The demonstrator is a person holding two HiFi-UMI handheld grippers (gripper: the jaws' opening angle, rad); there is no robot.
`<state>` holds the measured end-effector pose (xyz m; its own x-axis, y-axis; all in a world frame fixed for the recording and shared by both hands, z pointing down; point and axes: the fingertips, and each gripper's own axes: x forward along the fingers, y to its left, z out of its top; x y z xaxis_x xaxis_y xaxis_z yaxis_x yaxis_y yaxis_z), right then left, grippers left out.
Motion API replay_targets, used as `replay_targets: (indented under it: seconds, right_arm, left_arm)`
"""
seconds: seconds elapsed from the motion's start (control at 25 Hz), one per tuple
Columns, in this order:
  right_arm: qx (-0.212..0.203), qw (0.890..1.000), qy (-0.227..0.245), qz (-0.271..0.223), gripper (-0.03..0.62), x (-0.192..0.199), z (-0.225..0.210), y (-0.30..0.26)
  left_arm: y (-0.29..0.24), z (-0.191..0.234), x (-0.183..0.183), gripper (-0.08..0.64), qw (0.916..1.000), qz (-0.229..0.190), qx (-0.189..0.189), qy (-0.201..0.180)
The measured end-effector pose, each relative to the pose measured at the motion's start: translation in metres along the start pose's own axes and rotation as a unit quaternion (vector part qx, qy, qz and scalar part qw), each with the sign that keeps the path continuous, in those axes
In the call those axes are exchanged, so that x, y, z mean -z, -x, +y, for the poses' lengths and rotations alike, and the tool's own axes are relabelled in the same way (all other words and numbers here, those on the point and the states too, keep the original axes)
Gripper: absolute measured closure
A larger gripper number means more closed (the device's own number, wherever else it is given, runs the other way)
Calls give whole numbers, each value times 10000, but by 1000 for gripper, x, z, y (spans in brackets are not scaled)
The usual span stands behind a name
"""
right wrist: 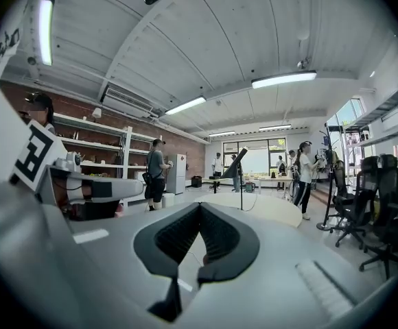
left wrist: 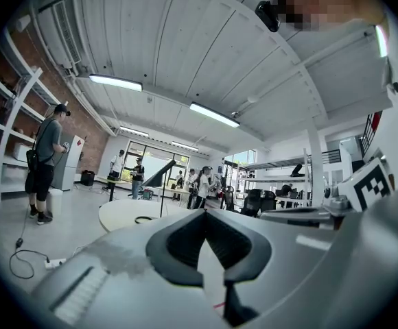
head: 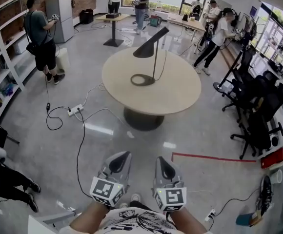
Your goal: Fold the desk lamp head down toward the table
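Left gripper [head: 124, 154]: held low and close to the person's body, its jaws pressed together at the tips with nothing between them.
Right gripper [head: 161, 159]: just beside the left one at the same height, jaws likewise closed tip to tip and empty.
Desk lamp [head: 147, 48]: stands on the round table, well apart from both grippers. It is black all over, with a flat ring base, a thin upright stem and a long cone-shaped head.
Lamp head: raised and tilted, its narrow end high to the right of the stem and its wide mouth lower to the left, above the far half of the tabletop.
Lamp cord: a thin dark line curves down beside the stem toward the tabletop.
Round table [head: 180, 94]: pale beige top on a single dark central pedestal, set in the middle of a glossy grey floor. The lamp is the only thing visible on it.
Floor: a white power strip [head: 75, 110] with trailing black cables lies left of the table; a red tape line [head: 214, 157] runs along the right.
Surroundings: black office chairs [head: 258, 106] crowd the right side, a person in dark clothes [head: 41, 33] stands by the shelves at left, and more people stand near the far windows.
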<state>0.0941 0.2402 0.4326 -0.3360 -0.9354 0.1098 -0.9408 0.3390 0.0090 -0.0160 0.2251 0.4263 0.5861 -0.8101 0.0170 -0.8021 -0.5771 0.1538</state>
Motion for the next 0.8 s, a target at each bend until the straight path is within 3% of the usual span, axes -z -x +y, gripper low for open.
replay_targets:
  seconds: [0.68, 0.8]
  right_arm:
    - [25, 10000, 62, -21, 584, -4, 19, 8]
    - [20, 10000, 80, 1, 584, -3, 19, 8]
  left_arm:
    - [20, -3, -14, 558, 9998, -72, 144, -110]
    - [23, -4, -15, 558, 9991, -111, 57, -408]
